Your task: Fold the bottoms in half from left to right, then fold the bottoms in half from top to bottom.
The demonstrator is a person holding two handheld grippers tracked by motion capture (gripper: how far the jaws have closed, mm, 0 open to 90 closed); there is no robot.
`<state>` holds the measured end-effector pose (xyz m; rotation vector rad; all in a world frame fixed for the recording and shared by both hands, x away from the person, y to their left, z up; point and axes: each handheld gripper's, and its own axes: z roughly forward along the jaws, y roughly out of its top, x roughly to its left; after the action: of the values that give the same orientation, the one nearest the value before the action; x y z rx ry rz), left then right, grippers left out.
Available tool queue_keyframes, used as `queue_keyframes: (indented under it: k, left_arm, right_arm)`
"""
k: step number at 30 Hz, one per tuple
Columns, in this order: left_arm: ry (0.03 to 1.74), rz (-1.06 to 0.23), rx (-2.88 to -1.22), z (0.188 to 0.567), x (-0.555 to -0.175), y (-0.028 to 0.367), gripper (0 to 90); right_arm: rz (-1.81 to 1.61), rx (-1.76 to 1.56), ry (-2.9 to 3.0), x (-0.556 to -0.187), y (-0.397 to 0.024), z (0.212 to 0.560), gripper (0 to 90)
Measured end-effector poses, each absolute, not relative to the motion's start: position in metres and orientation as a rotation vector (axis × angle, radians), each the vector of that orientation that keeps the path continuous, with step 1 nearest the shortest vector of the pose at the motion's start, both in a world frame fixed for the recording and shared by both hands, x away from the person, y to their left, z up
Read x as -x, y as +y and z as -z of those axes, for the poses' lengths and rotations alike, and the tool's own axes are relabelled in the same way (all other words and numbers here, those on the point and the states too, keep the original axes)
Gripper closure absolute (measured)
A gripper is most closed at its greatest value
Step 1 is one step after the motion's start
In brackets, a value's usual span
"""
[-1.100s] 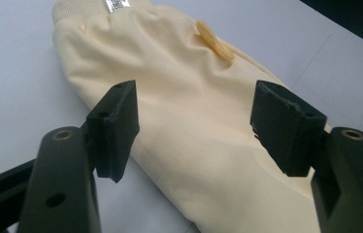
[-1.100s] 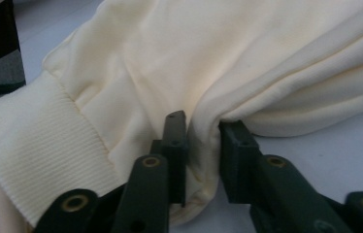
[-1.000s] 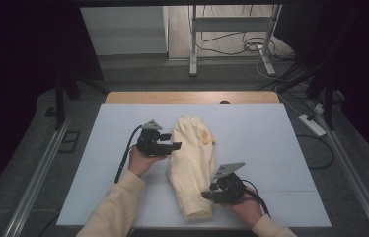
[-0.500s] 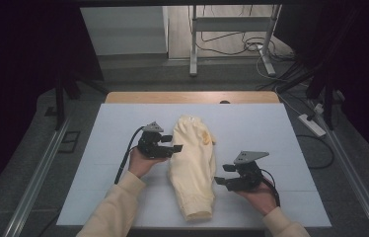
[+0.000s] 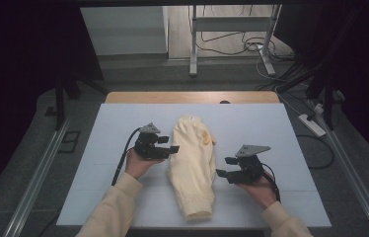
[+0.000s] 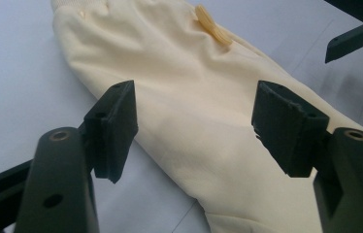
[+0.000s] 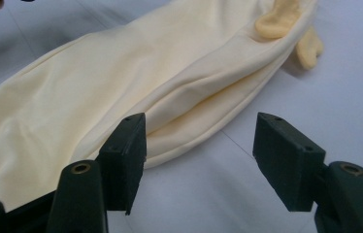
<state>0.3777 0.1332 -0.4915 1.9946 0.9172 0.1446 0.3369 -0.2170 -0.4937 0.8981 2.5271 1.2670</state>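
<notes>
On a pale blue table (image 5: 123,197), a folded cream garment (image 5: 192,163) lies lengthwise at the centre. At its left edge hovers the left gripper (image 5: 171,145), jaws spread apart over the cloth, grasping nothing. Just beside the garment's right edge, the right gripper (image 5: 224,168) has just been opening its jaws; they stand wide with only bare table between them.

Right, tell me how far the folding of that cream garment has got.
Done: the cream garment lies folded into a long narrow strip on the table. In hand: nothing; the left gripper and right gripper flank it with jaws open. Probably left: folding it across its length.
</notes>
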Motion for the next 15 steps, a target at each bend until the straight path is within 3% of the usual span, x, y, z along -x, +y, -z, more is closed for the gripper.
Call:
queue_keyframes:
  k: [15]
  left_arm:
    - [0.929, -0.147, -1.998, 0.493, -0.381, 0.135, 33.4]
  right_arm:
    - [-1.254, -0.914, 2.509, -0.348, -0.215, 0.492, 36.8]
